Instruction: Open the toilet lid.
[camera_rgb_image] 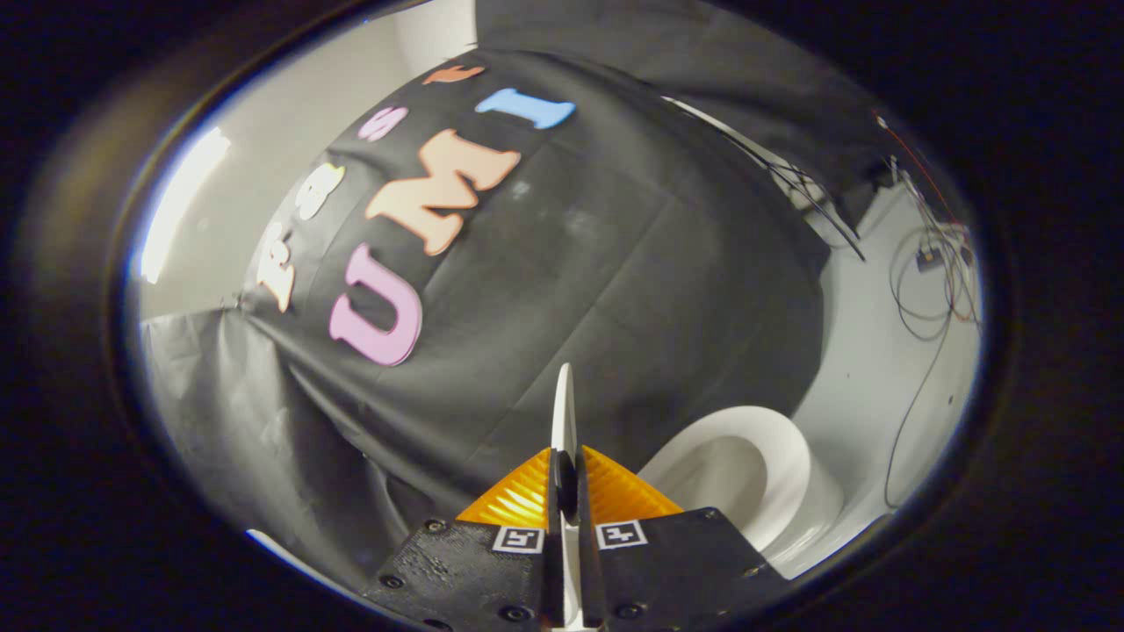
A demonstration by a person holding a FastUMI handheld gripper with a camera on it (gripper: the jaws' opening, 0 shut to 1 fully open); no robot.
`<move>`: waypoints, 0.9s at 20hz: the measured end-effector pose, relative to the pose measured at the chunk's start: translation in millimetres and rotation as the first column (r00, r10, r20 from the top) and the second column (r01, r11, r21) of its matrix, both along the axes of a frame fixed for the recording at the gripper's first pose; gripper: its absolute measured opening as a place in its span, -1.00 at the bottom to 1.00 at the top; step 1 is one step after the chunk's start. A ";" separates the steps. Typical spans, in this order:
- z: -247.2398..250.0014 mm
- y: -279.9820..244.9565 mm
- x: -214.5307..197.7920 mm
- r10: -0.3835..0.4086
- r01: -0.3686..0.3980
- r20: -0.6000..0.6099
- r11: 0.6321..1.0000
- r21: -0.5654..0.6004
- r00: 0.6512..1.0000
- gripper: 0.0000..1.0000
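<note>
The black cloth wall (597,290) hangs across most of the booth, creased and draped to the floor. To its right the pale floor (878,369) runs back, with loose cables (931,281) trailing over it. The white toilet bowl (755,474) sits open just right of the fingers. The gripper (565,483) has both fingers pressed together on the toilet lid (563,412), seen edge-on as a thin white blade standing upright between them.
</note>
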State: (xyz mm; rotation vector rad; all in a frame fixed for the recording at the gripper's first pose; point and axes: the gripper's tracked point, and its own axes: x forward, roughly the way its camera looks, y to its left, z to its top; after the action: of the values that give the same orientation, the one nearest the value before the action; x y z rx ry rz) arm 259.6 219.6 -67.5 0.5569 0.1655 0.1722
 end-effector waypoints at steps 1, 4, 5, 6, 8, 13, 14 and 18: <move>6.3 12.2 -2.0 0.007 -0.007 0.003 0.999 -0.040 1.000 -0.85; 22.2 46.0 -4.3 0.034 -0.032 0.007 0.986 -0.166 0.999 -0.82; 26.6 55.7 -5.5 0.045 -0.043 0.009 0.978 -0.205 0.999 -0.82; 30.5 66.1 -6.8 0.060 -0.054 0.015 0.970 -0.236 0.998 -0.82; 37.0 87.9 -10.1 0.094 -0.082 0.030 0.955 -0.287 0.995 -0.82; 48.2 146.7 -14.5 0.204 -0.166 0.062 0.912 -0.376 0.977 -0.82; 49.0 158.4 -15.0 0.223 -0.182 0.061 0.903 -0.389 0.973 -0.82; 49.7 204.8 -19.2 0.302 -0.250 0.054 0.866 -0.433 0.952 -0.81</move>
State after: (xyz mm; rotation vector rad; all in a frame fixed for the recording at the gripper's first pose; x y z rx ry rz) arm 240.4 424.4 -17.8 0.0849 0.1589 0.4387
